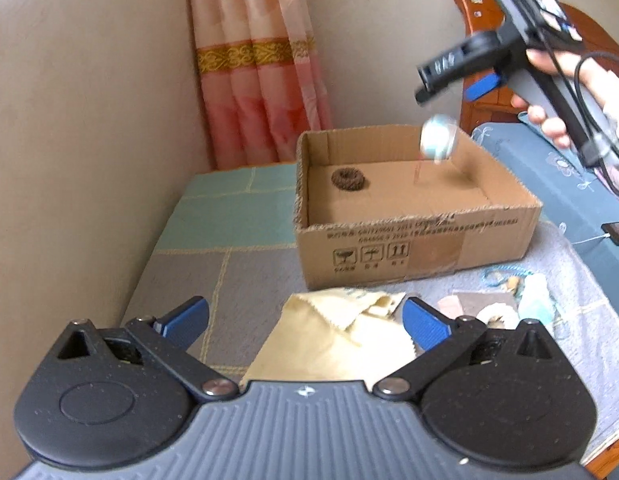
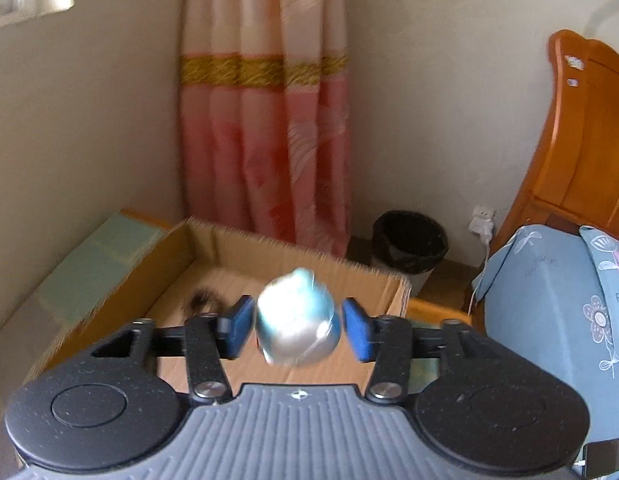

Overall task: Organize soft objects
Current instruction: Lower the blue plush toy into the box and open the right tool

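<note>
While my right gripper [image 2: 297, 326] hangs tilted down over the cardboard box [image 1: 421, 248], jaws parted and clear of the pale blue soft ball [image 2: 295, 320] between them, I should hold steady so it lands inside. My left gripper [image 1: 305, 320] gapes wide, empty, above the yellow cloth [image 1: 329, 340].

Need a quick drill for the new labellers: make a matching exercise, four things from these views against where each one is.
Things:
1. brown scrunchie
2. blue-white ball
3. yellow cloth
4. black bin

Places:
A. on the bed before the left gripper
B. on the floor by the curtain
C. in mid-air above the cardboard box
D. on the box floor

Pairs: 1-D, 2-C, 3-A, 4-B
</note>
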A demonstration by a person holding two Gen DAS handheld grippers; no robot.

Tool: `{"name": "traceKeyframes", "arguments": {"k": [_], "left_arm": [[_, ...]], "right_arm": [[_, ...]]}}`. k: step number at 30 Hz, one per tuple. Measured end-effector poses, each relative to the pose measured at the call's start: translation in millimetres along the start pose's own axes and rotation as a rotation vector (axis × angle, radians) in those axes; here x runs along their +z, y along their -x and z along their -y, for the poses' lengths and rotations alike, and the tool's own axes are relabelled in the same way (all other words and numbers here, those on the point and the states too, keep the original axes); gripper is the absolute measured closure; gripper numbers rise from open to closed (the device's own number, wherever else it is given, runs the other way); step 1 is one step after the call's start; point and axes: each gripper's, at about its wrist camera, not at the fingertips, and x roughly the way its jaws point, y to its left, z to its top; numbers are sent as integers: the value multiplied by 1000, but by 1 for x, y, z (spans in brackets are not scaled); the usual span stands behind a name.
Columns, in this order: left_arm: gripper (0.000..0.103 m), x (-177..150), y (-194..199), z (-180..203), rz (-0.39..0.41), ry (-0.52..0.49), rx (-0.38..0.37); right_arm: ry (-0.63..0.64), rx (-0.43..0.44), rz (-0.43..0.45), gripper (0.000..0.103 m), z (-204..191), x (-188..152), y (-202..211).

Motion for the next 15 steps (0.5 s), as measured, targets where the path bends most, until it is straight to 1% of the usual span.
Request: {"name": "traceKeyframes", "arguments": {"k": [1,2,4,6,9,15], "left_arm": [[1,-2,-1,-1,-5,2,3],[1,-2,-2,-3,-7,5,7],[1,-3,-3,-5,-13,9,9],[1,-3,-2,-6,-16,10,14],[1,-4,2,-5,-7,5,2],[1,-7,9,-3,-9,-19,-2]], "right_arm": [[-16,-3,9,7,2,3,-1],[-31,-6,22,1,2,3,1],[-39,3,44,0,2,1,7],[-32,2,34,0,0,-1,14],[-15,-13,21,0,-5,-6,26],[-20,-17,12,0,-14,-18,54]]}}
